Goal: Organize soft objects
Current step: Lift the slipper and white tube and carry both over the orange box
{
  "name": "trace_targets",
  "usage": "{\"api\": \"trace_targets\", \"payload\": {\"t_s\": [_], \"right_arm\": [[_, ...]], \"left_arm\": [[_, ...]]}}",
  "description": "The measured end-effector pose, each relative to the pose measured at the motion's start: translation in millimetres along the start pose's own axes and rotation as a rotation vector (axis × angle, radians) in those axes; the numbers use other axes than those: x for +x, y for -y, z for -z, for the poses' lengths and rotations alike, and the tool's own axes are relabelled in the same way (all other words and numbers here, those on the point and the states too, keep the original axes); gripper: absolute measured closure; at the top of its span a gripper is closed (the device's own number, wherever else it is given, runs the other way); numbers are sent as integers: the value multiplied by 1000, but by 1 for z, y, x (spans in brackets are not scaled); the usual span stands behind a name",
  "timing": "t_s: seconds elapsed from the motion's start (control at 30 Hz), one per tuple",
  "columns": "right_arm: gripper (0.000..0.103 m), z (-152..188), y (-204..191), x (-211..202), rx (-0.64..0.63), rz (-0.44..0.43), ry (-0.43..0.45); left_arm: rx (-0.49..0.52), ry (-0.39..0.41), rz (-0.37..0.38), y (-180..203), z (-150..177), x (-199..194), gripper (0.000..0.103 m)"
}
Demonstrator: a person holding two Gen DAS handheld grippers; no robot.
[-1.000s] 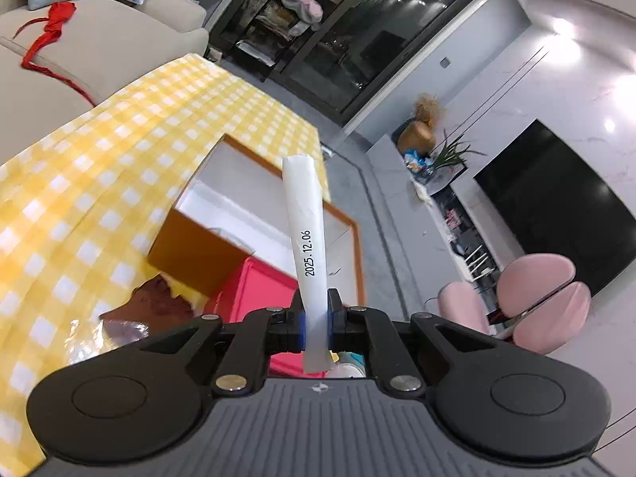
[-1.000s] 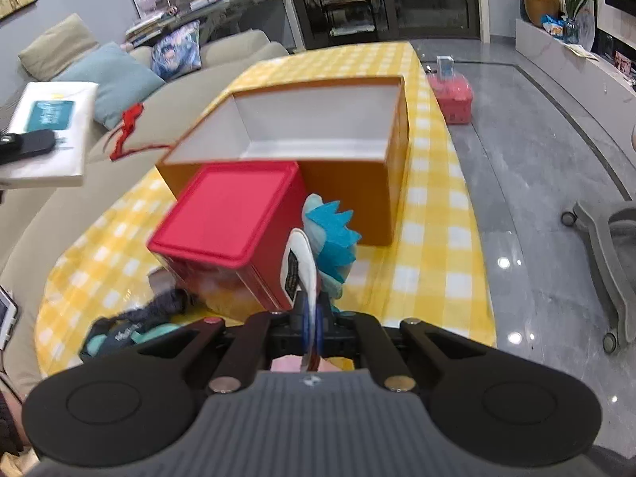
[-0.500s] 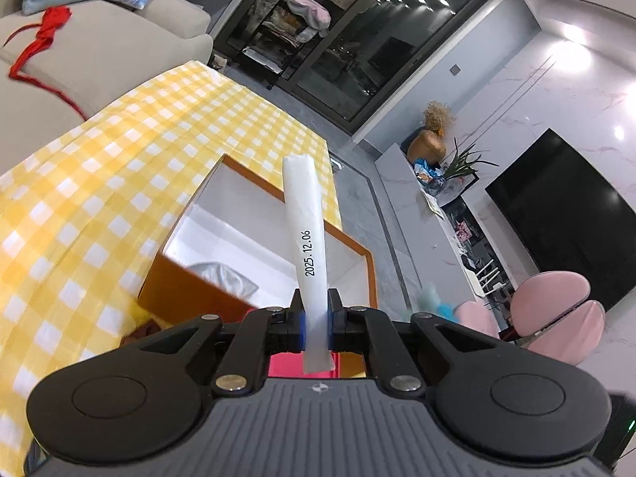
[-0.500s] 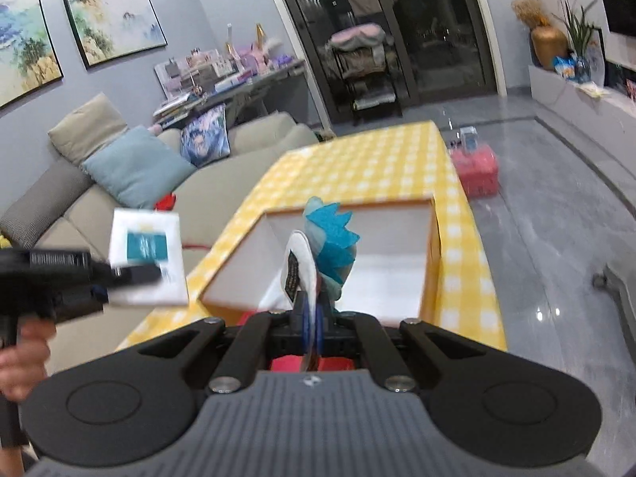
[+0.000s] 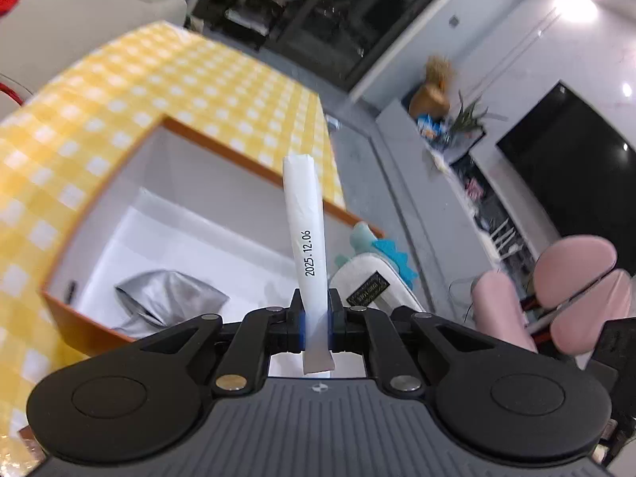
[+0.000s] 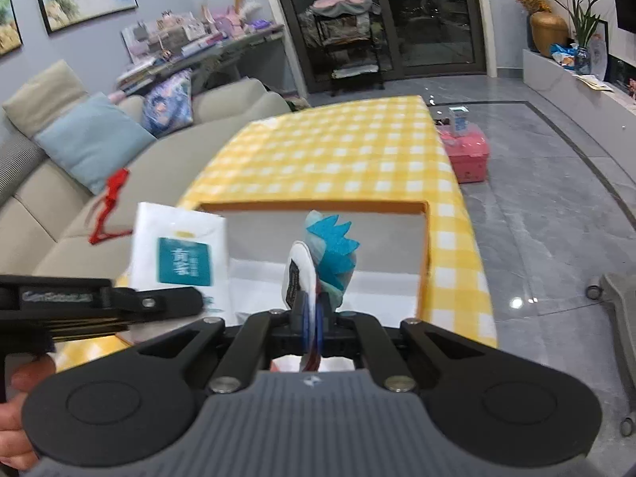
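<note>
The white tissue pack (image 5: 305,238) stands clamped edge-on in the left gripper (image 5: 316,320), its jaws pressed on both faces of the pack near its lower end, the printed date 2025.12.06 running up the narrow side; seen from the right wrist, the same pack shows its broad white face with a teal label, held out at the left over the near left corner of the box, with a hand (image 6: 16,409) behind the gripper's black body. The plush toy (image 6: 324,262), white with a blue spiky crest and a small dark tag, is pinched in the right gripper (image 6: 312,328), whose jaws are drawn tightly together on a thin part of it; the toy sticks up in front of the box's open top, and in the left wrist view it appears just past the box's right edge. The orange box (image 5: 254,167) lies open just beyond both grippers, white inside, resting on the table's yellow checked cloth (image 6: 338,151); a silver-grey bag (image 5: 167,302) lies crumpled on the box floor near the front left wall. Further out, a beige sofa (image 6: 59,206) flanks the table on the left, with a light blue cushion (image 6: 91,139) and a red ribbon (image 6: 111,202) on it; a pink case (image 6: 467,151) sits on the grey floor to the right of the table's far end.
</note>
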State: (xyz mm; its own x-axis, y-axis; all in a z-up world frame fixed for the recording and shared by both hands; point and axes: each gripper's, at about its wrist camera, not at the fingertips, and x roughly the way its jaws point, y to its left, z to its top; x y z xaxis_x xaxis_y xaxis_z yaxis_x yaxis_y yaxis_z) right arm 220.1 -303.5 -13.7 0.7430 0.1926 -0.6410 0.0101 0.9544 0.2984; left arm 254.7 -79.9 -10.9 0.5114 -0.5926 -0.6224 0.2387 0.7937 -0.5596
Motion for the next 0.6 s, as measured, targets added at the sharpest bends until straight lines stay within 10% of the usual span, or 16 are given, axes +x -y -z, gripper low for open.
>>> {"api": "trace_targets", "payload": {"t_s": [0.47,0.6], "right_arm": [[102,16,12,25,-53,65,2],[102,20,20,35,-38,91,-21]], "left_arm": [[-2,-105,-141,18,16,55,88],[-1,-61,-139,24,18,58,35]]}}
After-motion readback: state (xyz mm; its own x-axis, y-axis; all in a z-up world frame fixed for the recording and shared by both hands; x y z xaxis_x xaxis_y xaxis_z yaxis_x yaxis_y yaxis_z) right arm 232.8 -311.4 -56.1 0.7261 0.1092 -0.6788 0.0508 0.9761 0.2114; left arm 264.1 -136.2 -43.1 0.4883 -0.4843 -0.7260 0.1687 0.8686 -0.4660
